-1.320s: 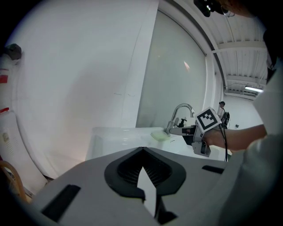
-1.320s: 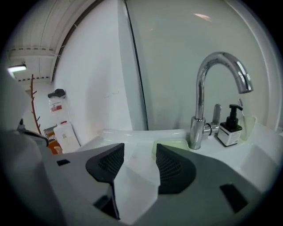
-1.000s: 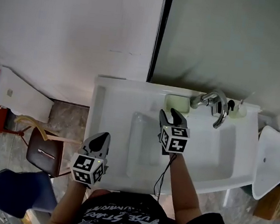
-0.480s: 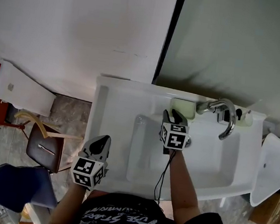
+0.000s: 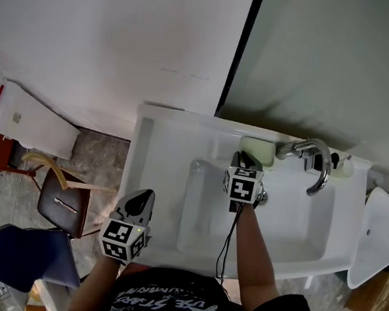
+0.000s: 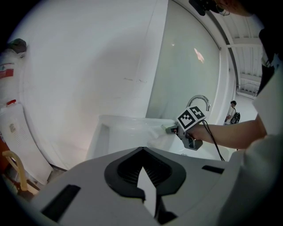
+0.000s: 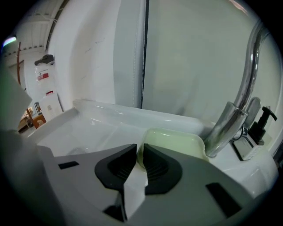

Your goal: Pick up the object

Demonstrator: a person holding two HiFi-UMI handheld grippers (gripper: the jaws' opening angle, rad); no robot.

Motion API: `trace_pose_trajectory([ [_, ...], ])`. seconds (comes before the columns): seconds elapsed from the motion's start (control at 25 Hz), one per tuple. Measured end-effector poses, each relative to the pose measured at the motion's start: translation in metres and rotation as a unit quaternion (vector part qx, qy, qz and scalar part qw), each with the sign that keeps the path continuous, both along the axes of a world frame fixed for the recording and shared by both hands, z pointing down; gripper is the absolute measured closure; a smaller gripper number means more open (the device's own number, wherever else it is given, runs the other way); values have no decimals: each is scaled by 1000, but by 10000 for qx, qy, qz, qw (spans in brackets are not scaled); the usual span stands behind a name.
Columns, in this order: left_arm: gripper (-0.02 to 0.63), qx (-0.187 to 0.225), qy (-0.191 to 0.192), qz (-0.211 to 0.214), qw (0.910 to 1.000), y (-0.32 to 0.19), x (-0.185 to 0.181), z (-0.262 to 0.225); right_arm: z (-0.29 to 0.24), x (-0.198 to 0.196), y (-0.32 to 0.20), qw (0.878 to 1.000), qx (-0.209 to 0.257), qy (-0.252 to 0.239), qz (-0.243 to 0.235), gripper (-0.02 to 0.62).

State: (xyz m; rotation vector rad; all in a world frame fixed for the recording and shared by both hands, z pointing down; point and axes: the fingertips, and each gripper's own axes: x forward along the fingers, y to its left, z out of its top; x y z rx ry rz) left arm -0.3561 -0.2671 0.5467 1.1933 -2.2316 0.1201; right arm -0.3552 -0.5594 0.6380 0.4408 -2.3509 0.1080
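A pale green soap dish [image 5: 258, 149] [image 7: 177, 142] sits on the back ledge of the white sink [image 5: 170, 152] [image 7: 84, 128], just left of the chrome tap [image 5: 318, 166] [image 7: 241, 99]. My right gripper [image 5: 245, 157] [image 7: 140, 151] is at the dish's near left edge. Its jaws are closing, with the dish's rim in the narrow gap between them. My left gripper [image 5: 142, 195] [image 6: 142, 152] hangs shut and empty over the sink's front left corner. From there the right gripper [image 6: 170, 129] shows ahead at the ledge.
A black-topped pump [image 7: 264, 115] and a small bottle [image 5: 344, 165] stand right of the tap. A white fixture [image 5: 379, 230] sits beside the sink at the right. On the floor at the left are a brown chair [image 5: 62, 205] and a blue seat [image 5: 24, 257].
The right gripper has moved forward to the soap dish and its jaws have narrowed from wide apart onto the dish's rim. The left gripper has stayed put.
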Motion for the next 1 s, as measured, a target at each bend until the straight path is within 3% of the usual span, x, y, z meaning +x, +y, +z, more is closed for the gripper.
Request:
trace_pose_trajectory([
  [0.52,591,105,-45,37,9999,7,4,-8,-12,1,5,10000,-52,-11,-39,554],
  [1.0,591,510,-301,249,9979,38,22,-45,-77,36,44,9987,235,-450,8,556],
])
